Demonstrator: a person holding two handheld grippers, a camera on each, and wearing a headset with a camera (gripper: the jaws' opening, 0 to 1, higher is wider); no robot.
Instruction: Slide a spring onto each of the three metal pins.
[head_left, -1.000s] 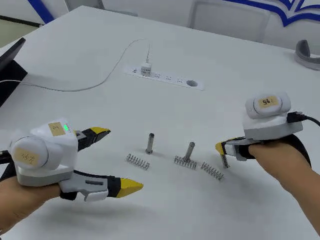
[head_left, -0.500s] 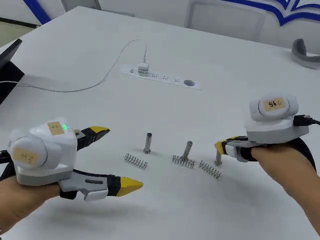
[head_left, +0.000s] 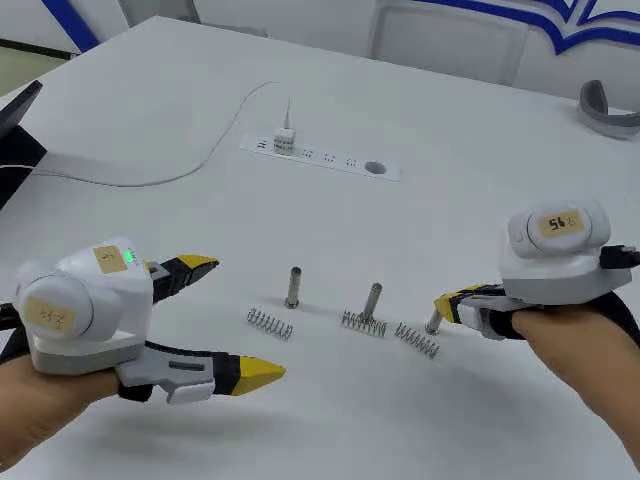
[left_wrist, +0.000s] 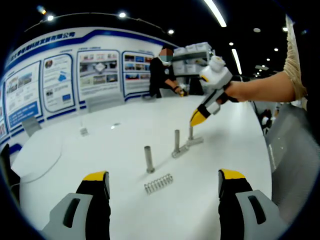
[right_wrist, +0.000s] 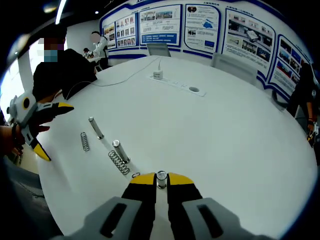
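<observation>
Left gripper (head_left: 232, 317): jaws spread, lower left of head view.
Right gripper (head_left: 449, 302): jaws pinching a pin (head_left: 432, 322), apparently upright on tabletop (head_left: 420, 230).

Three pins are recorded standing in a row on the table (head_left: 450, 200): the left pin (head_left: 293, 287), the middle pin (head_left: 371, 300) and the right pin (head_left: 433, 321). The left spring (head_left: 270, 323) is laid flat just before the left pin, apart from it. The middle spring (head_left: 364, 323) is laid at the foot of the middle pin, seemingly touching it. The right spring (head_left: 416, 340) is laid between the middle and right pins, slightly nearer the person. A power strip (head_left: 325, 158) is placed well behind the row. The left gripper (head_left: 238, 318) is held left of the row, apart from the left spring. The right gripper (head_left: 442, 303) is held at the row's right end, its jaws set around the right pin.
</observation>
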